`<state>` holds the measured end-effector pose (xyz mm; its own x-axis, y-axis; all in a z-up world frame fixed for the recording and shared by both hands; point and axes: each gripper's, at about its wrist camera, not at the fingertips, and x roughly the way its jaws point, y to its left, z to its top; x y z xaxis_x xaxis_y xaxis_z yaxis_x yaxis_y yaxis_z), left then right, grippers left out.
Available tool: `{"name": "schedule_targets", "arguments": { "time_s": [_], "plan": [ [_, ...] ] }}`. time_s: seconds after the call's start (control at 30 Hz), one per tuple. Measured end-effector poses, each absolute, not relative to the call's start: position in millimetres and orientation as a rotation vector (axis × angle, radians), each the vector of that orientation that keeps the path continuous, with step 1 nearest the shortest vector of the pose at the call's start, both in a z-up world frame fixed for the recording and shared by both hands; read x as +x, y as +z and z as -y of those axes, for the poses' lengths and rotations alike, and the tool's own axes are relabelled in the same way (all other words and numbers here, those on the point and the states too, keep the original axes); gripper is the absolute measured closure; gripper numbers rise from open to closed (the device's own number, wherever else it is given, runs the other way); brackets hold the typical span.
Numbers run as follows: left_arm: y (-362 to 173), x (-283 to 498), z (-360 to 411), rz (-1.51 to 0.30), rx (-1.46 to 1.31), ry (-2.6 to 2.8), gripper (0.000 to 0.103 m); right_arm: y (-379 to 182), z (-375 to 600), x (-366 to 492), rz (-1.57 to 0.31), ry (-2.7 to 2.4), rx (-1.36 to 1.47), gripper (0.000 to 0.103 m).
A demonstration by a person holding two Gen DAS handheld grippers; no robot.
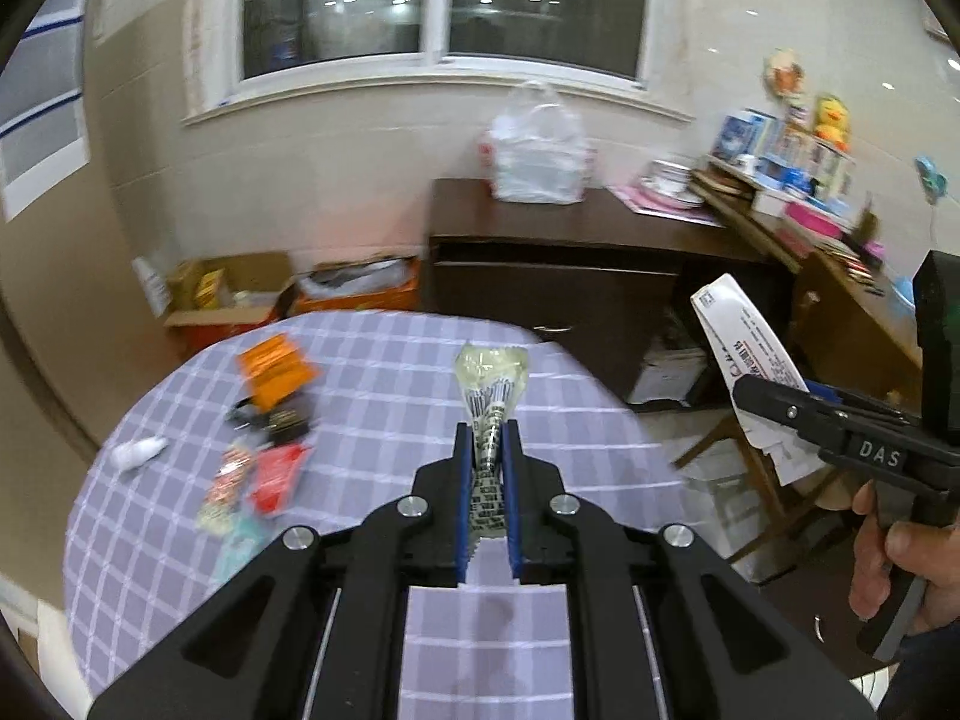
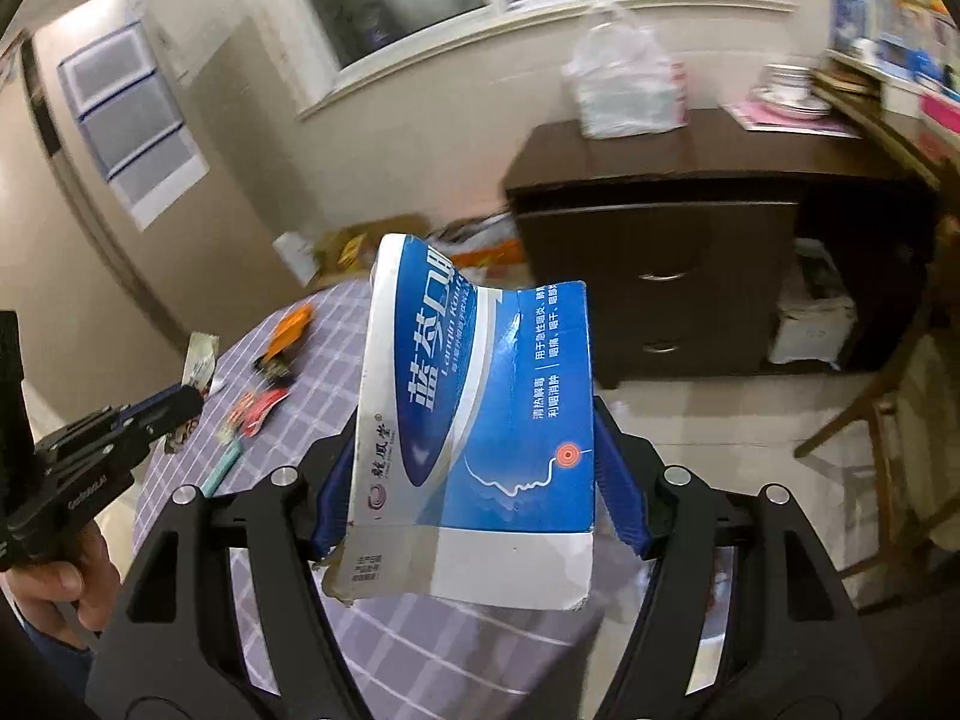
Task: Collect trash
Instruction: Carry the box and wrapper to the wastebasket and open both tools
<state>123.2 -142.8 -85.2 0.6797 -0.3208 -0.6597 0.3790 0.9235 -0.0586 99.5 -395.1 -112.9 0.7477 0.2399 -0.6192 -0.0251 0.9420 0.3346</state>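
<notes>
My left gripper (image 1: 487,432) is shut on a crumpled clear plastic wrapper (image 1: 491,381) with a barcode, held above the round table with the lilac checked cloth (image 1: 384,438). My right gripper (image 2: 474,420) is shut on a flattened blue and white medicine box (image 2: 480,408), held up to the right of the table; the box also shows in the left wrist view (image 1: 747,360). More trash lies on the table: an orange packet (image 1: 273,369), a black wrapper (image 1: 279,417), a red packet (image 1: 273,477), a white crumpled tissue (image 1: 135,452).
A dark wooden cabinet (image 1: 558,276) with a white plastic bag (image 1: 537,150) on top stands behind the table. Cardboard boxes (image 1: 228,294) sit on the floor by the wall. A wooden chair (image 2: 882,420) stands at the right. Cluttered shelves (image 1: 798,180) are at far right.
</notes>
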Motion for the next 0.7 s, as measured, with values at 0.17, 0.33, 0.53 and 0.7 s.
{"name": "schedule_targets", "arguments": {
  "time_s": [0.17, 0.33, 0.53, 0.7],
  "plan": [
    [-91.8, 122.3, 204.2, -0.735, 0.117, -0.51, 0.094, -120.4, 453.7, 78.6, -0.701, 0.028, 0.372, 0.036],
    [-110.9, 119.8, 263.9, -0.784, 0.152, -0.62, 0.094, -143.5, 505.2, 59.6, -0.727, -0.087, 0.429, 0.035],
    [-147.7, 119.1, 323.3, -0.871, 0.204, -0.7, 0.094, -186.5, 551.8, 44.4, -0.797, -0.188, 0.496, 0.035],
    [-180.3, 118.7, 368.8, -0.95, 0.259, -0.737, 0.094, -231.4, 576.3, 42.2, -0.873, -0.238, 0.57, 0.035]
  ]
}}
